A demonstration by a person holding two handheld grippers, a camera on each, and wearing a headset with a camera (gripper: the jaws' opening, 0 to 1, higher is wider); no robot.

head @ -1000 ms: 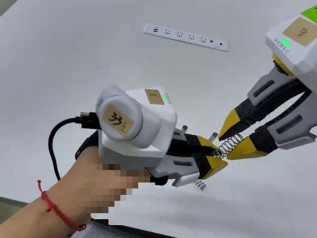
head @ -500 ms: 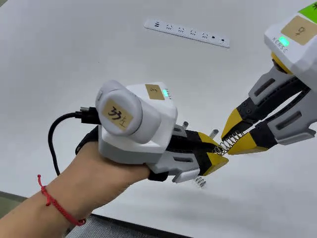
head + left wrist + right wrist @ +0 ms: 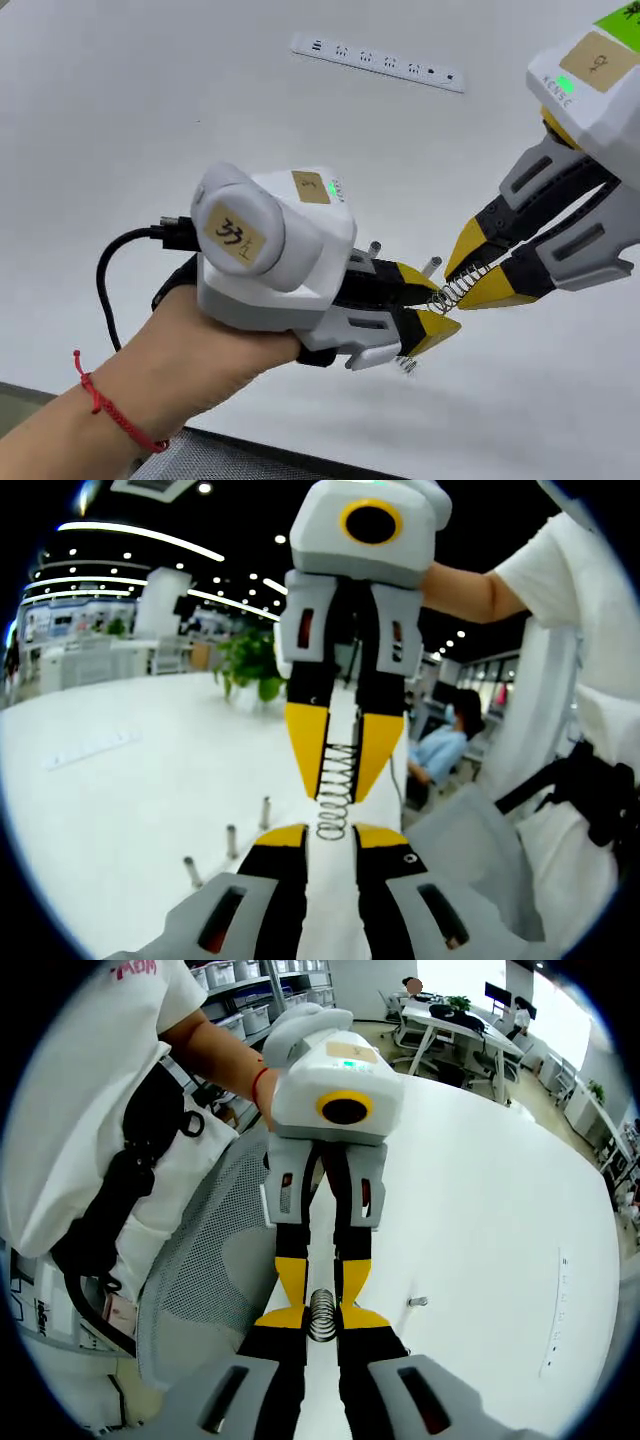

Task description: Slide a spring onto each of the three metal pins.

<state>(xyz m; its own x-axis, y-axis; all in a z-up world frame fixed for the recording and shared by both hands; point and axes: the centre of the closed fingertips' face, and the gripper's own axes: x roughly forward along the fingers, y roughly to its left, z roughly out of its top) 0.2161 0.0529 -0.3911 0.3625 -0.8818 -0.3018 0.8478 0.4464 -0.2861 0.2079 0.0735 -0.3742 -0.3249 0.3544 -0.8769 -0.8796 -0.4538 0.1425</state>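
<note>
Spring [image 3: 460,287] mid-handover
My right gripper [image 3: 336,780] pinches it; left gripper [image 3: 320,1290]: hold unclear. Releasing early would drop it.

**Legible marks: one number, one brand**

Head view, 9 o'clock: tan sticker [image 3: 237,238] on the round cap of the left gripper [image 3: 445,310], handwritten "33" plus a stroke I can't read.
2 o'clock: brand print [image 3: 553,89] on the right gripper [image 3: 458,288], "XENSE", last letter unsure.

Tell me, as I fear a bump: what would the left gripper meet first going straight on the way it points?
The spring, whose near end seems to sit at the tips of the left gripper; just beyond, the right gripper gripping it, pointing back head-on.
</note>
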